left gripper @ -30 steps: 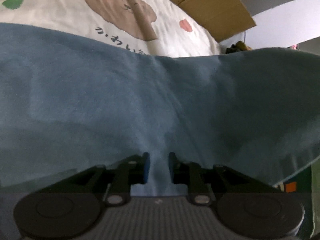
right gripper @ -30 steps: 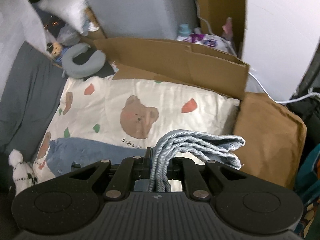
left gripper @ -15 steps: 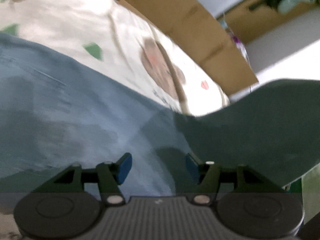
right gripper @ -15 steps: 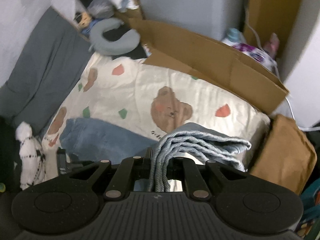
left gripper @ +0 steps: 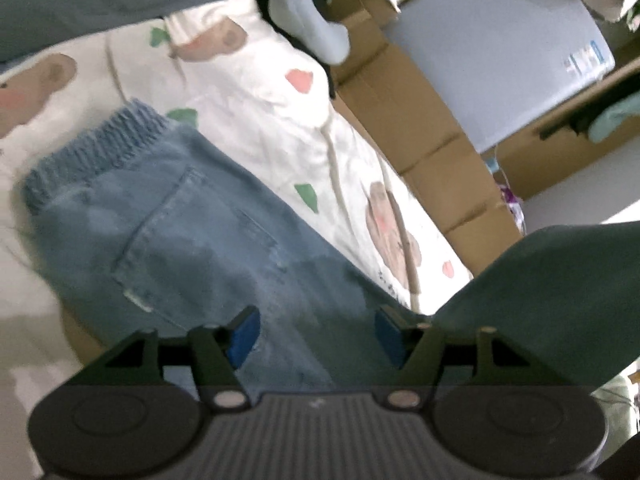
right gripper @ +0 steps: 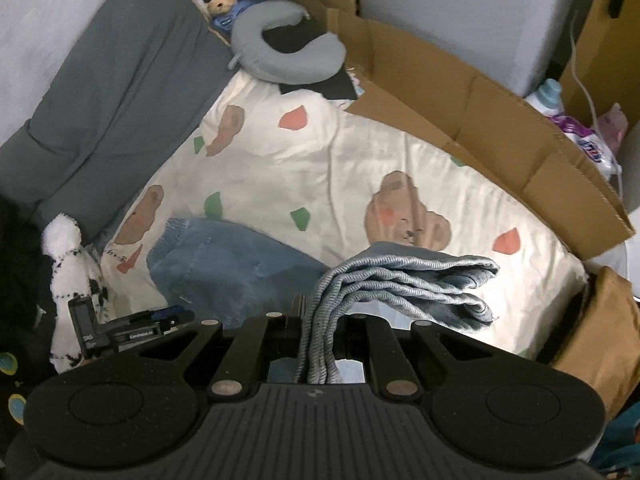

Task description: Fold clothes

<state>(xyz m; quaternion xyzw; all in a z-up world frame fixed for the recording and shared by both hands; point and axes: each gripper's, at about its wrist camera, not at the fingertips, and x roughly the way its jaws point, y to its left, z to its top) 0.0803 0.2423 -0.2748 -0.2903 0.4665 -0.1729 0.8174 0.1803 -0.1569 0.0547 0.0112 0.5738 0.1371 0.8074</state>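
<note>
The blue jeans (right gripper: 224,268) lie on the bear-print bedsheet (right gripper: 340,168), elastic waistband toward the grey pillow (right gripper: 108,92). The right hand-held gripper (right gripper: 320,344) is clamped on their bunched hem ends, lifted above the sheet. The left hand-held gripper (left gripper: 316,338) is opening over the denim, nothing between its blue pads.

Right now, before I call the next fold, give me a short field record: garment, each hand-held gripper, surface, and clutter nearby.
garment: blue denim jeans, waistband end flat on the bedding, the other end bunched and lifted
left hand-held gripper: open, pads clear of the denim
right hand-held gripper: shut on the gathered denim end
surface: cream bear-print bedding
nearby: grey U-shaped neck pillow; brown cardboard sheet
</note>
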